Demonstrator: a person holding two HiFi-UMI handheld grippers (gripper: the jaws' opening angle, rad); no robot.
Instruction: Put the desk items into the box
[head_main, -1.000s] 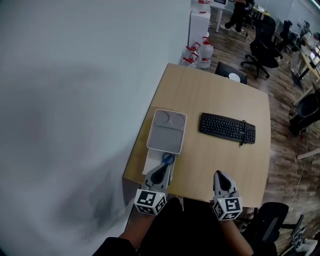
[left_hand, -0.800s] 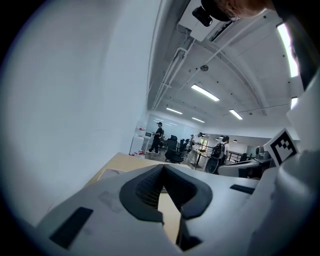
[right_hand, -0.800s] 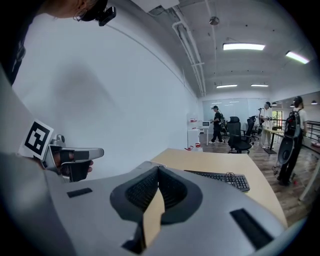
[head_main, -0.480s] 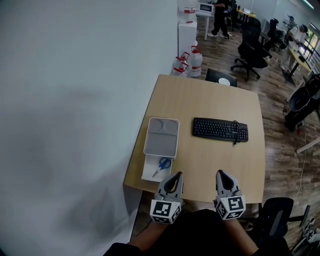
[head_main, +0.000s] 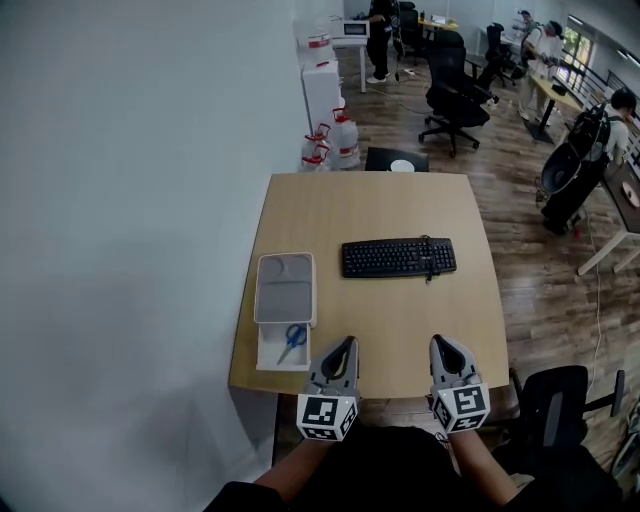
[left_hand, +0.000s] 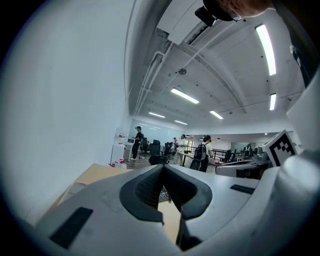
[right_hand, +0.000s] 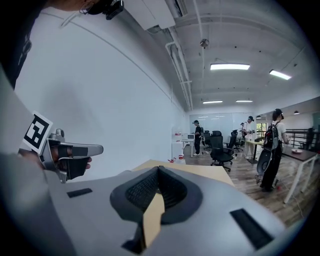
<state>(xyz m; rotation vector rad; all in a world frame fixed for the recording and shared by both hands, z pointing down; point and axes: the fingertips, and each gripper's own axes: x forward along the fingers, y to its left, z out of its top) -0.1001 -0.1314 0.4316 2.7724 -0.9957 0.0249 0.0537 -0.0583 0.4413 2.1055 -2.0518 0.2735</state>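
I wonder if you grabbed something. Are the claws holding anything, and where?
Nothing is held. The left gripper and right gripper are both shut and empty; the scissors lie in the box.

On the light wooden tabletop (head_main: 400, 320), the white rectangular box (head_main: 268, 358) sits at the left edge with the blue-handled scissors (head_main: 292, 341) inside it. The grey tray-shaped lid (head_main: 286, 288) lies just behind, and the black computer keyboard (head_main: 398, 257) lies to the right.

Blue scissors (head_main: 292, 340) in the white box (head_main: 266, 360) at the left edge of the desk (head_main: 400, 320), black keyboard (head_main: 398, 257) mid-desk.
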